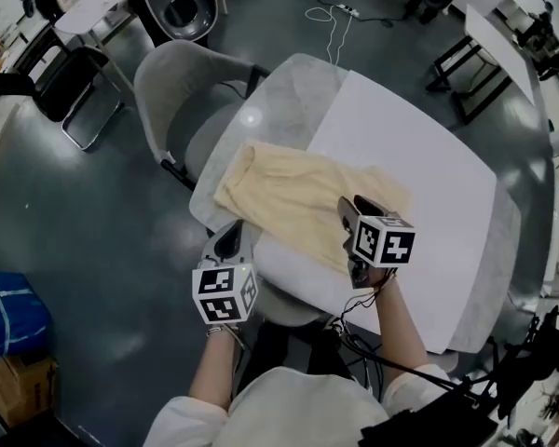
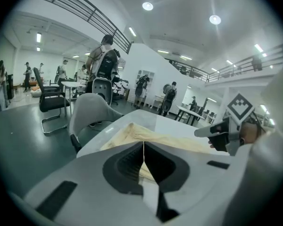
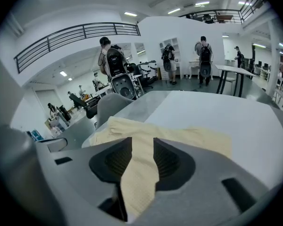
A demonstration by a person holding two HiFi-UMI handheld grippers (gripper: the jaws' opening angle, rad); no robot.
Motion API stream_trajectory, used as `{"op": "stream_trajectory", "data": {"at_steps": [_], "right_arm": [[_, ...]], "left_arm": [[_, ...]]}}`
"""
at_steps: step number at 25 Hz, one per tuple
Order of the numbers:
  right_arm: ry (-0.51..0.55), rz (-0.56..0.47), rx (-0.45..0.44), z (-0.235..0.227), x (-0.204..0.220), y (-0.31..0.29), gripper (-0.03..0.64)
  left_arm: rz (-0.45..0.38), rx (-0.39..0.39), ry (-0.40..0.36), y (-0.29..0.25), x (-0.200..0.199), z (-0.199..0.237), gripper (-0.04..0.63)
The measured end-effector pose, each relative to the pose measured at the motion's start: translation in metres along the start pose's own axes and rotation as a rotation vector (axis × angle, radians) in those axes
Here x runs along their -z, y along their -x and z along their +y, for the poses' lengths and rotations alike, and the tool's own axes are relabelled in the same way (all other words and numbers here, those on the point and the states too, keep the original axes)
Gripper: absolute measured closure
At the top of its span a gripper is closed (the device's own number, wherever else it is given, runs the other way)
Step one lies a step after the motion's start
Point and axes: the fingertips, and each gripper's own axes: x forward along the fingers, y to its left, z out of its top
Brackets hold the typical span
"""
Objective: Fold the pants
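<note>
Left gripper (image 2: 143,147) has its jaws pressed together, with only a thin seam between them and nothing caught there. In the head view it sits just off the near left corner of the pants (image 1: 289,198), at the edge of the table (image 1: 438,203). Whether it touches the cloth cannot be told.

Right gripper (image 3: 142,145) has its jaws apart. The pants show through the gap, but the pads do not press on them. In the head view this gripper is over the near right part of the pants, tilted down toward the cloth.

Pale yellow, the pants lie spread flat on the table. Their left end lies on the grey stretch of the tabletop and their right end on the white stretch. One long edge runs toward the person, and some wrinkles cross the middle.

Beyond the far left end of the pants a grey chair (image 1: 182,91) stands close against the table. Farther beyond the pants, both gripper views show people standing among desks.
</note>
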Motion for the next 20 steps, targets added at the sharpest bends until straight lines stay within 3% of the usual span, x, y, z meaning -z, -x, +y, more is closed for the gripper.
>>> {"op": "stream_trajectory", "data": {"at_steps": [4,6,11,20], "right_arm": [[-0.065,-0.023,0.083,-0.048,0.027,0.040,0.492],[-0.097,-0.040,0.135,-0.075,0.039,0.060,0.550],[-0.183,-0.051,0.226,-0.125,0.071,0.100,0.609],[-0.275,-0.040,0.253,-0.179,0.104,0.118,0.621]], "left_arm": [[0.025,0.076,-0.039,-0.010,0.011,-0.057,0.586],[0.036,0.113,-0.057,-0.016,0.016,-0.087,0.586],[0.067,0.190,-0.104,-0.029,0.025,-0.145,0.586],[0.113,0.211,-0.168,-0.052,0.047,-0.203,0.586]]}}
